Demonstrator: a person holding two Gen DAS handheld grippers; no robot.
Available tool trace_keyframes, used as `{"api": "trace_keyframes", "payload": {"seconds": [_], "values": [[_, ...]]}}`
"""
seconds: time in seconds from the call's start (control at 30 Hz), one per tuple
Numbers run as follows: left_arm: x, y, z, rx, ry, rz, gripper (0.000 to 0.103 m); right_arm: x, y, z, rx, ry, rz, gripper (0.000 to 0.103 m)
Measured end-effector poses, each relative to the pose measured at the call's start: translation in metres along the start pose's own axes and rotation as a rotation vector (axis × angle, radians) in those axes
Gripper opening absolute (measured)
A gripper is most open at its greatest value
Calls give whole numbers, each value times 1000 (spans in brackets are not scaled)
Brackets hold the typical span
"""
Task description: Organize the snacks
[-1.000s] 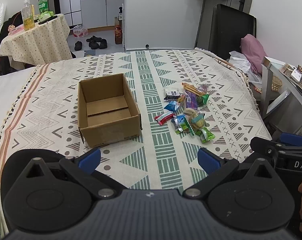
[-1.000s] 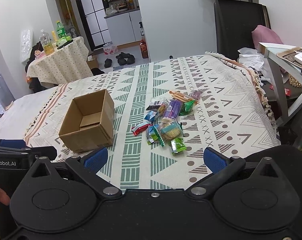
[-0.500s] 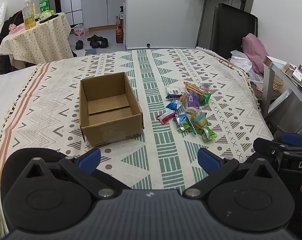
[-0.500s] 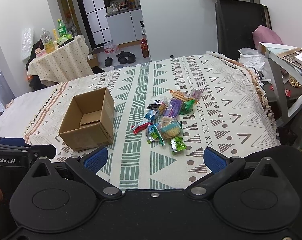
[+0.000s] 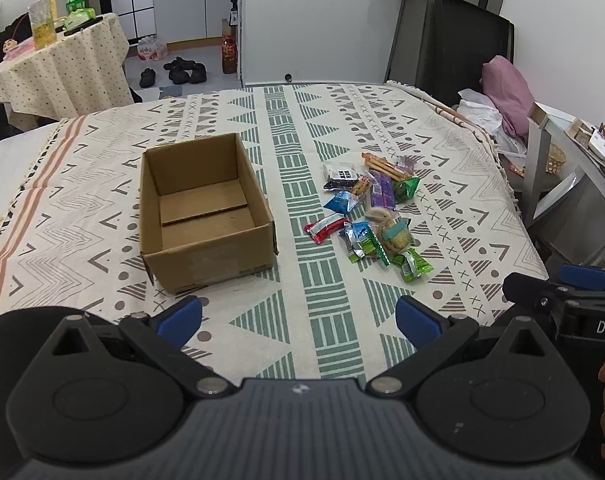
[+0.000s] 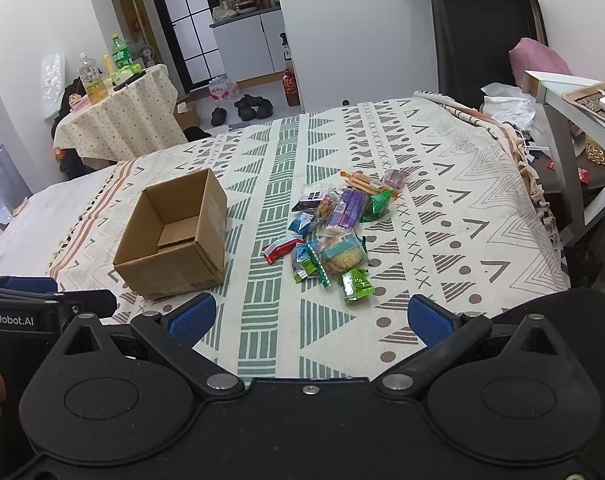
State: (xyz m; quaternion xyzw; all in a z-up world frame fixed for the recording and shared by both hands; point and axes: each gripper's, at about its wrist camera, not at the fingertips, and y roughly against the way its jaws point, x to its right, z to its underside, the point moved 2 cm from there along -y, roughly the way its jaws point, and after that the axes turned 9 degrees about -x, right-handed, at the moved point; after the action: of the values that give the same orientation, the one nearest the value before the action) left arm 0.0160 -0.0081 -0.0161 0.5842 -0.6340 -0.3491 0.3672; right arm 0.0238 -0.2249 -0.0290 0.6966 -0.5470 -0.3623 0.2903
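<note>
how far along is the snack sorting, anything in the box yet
Nothing is done yet: the open brown cardboard box is empty. Nothing is in hand: the left gripper and the right gripper are both open, short of the items. All the work is left: the pile of colourful wrapped snacks lies on the patterned cloth beside the box.

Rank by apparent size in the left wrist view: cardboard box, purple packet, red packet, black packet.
1. cardboard box, clearly largest.
2. purple packet.
3. red packet and black packet look alike; the black one lies farther away, so no ranking.
</note>
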Motion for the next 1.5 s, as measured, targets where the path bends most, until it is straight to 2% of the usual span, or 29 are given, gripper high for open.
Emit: {"api": "trace_keyframes", "payload": {"seconds": [0.6,1.0,1.2,1.27,1.5], "values": [[13,-47,-30,-32,8,15,102,27,-39,-21,-32,-32,-3,103],[31,-86,-43,-71,24,14,100,48,-73,-23,-81,-60,-24,95],[42,-107,-51,-91,31,5,94,60,-90,-24,-102,-112,-45,90],[46,-115,-53,-98,36,5,88,63,-97,-24,-109,-123,-42,88],[55,-142,-62,-133,71,17,75,72,-124,-24,-171,-161,-63,73]]}}
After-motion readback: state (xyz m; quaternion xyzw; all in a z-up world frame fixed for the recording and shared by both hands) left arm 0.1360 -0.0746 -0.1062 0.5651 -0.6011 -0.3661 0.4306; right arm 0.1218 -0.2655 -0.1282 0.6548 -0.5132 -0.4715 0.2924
